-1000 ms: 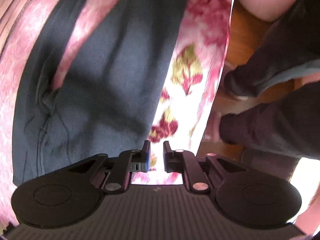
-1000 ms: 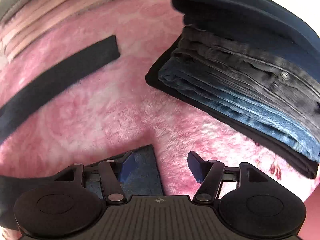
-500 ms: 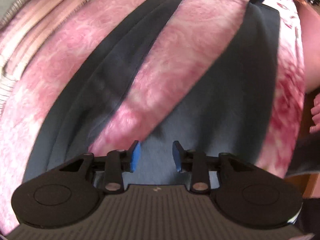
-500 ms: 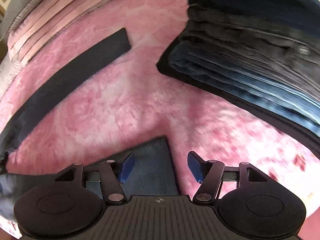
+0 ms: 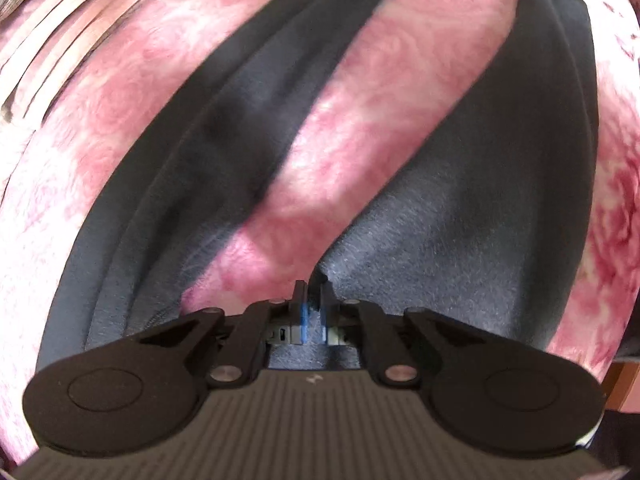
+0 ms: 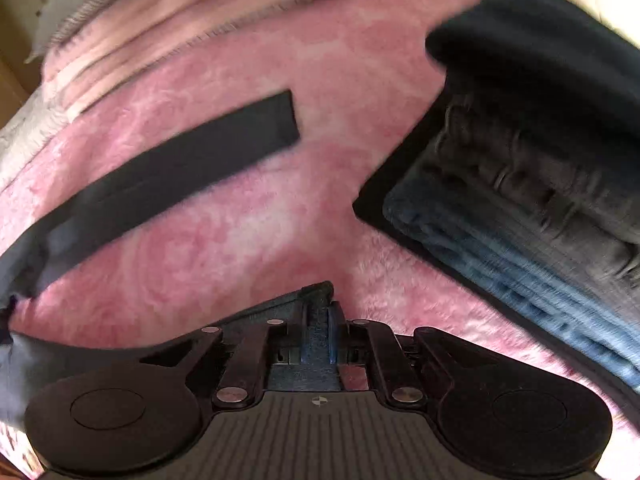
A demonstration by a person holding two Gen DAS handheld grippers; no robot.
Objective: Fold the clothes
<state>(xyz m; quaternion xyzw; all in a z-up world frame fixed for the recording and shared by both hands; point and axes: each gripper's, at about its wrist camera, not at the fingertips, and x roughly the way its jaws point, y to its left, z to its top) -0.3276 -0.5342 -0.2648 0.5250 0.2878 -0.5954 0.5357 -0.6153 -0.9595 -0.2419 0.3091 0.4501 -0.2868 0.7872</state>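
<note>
Soft, limp dark grey trousers [image 5: 460, 208] on the pink fluffy bed cover [image 6: 248, 248]: left gripper [image 5: 314, 312] has just closed, its fingers pinching the near crotch fabric, right gripper [image 6: 320, 332] has just closed on the hem; light, likely to sag

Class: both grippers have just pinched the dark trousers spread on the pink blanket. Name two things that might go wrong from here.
1. The left gripper pinches only a small pucker at the dark trousers' crotch; it may slip on lifting.
2. The right gripper holds a leg end near the stack of folded jeans; a swing could knock it.

trousers [image 6: 168, 168] on blanket [image 6: 248, 240]; folded stack [image 6: 540, 184] right
</note>
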